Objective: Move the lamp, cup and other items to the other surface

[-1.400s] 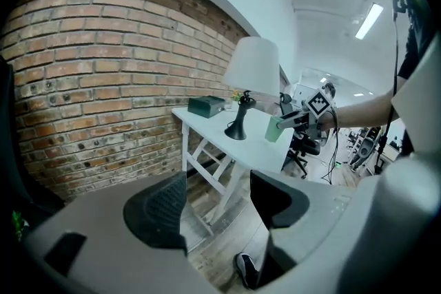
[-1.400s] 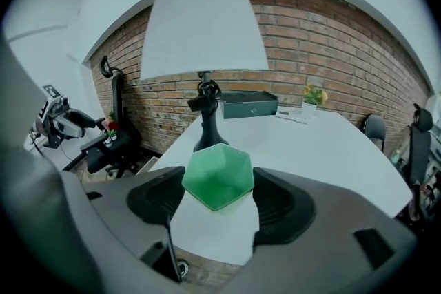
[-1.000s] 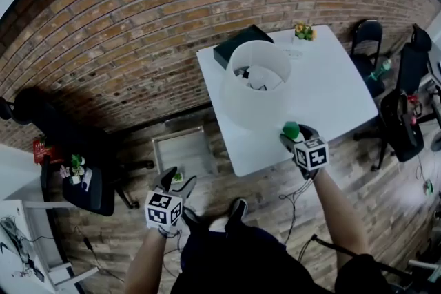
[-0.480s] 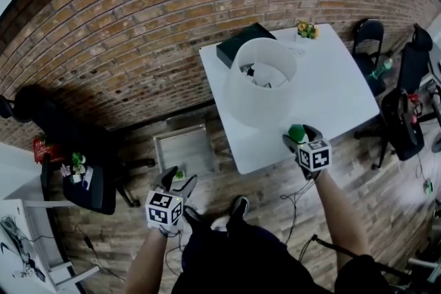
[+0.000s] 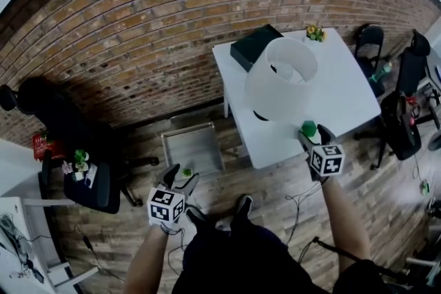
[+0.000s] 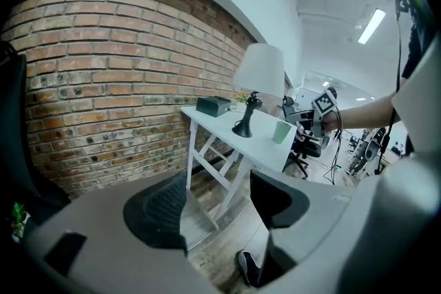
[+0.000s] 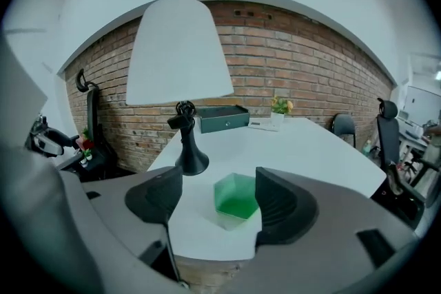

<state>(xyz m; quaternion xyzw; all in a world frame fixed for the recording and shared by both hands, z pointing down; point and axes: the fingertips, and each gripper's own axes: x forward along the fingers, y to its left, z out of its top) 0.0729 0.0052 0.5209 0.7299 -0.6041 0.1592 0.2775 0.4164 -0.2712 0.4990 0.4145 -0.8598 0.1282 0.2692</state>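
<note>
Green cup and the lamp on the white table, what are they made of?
The green cup looks like see-through plastic, because light glows through its angled walls. The lamp shade looks like plain white cloth or paper. It is smooth with no shine, and I can't tell which it is. The lamp base looks like black metal or plastic with a faint gloss.

The white table (image 5: 344, 100) stands by the brick wall (image 5: 138, 24). On it, a lamp (image 5: 281, 87) stands left of centre, with a green cup (image 5: 309, 128) at the near edge, a dark box (image 5: 255, 46) at the far left corner and a flower pot (image 5: 315, 32) further right.
</note>
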